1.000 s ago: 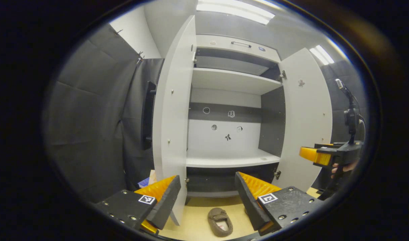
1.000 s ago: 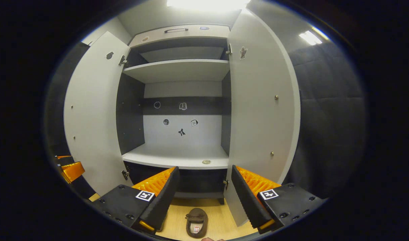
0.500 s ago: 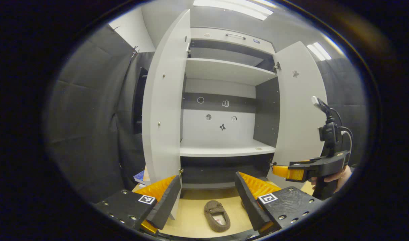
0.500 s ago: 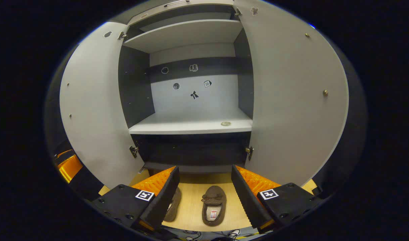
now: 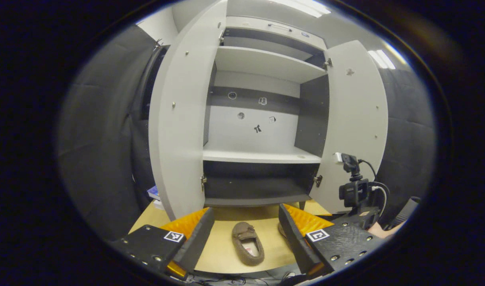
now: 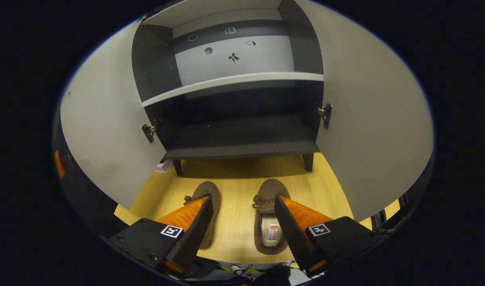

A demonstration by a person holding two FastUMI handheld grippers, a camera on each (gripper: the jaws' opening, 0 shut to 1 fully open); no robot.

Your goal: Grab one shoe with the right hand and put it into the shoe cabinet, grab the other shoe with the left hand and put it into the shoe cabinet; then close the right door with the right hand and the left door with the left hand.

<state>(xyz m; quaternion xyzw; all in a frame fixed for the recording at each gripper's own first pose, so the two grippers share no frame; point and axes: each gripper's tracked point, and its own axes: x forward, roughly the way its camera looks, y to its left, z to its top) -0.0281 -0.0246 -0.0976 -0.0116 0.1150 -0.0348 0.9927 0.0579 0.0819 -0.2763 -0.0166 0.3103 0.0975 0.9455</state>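
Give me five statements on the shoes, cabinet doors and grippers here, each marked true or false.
1. Both brown slip-on shoes, the left shoe and the right shoe, lie on the wooden floor. True.
2. The white cabinet's left door and right door are closed. False: both stand open.
3. The right gripper is shut on a shoe. False: it is open, holding nothing.
4. The cabinet's dark bottom shelf holds no shoe. True.
5. The left gripper holds a shoe. False: it is open, with a shoe on the floor beyond it.
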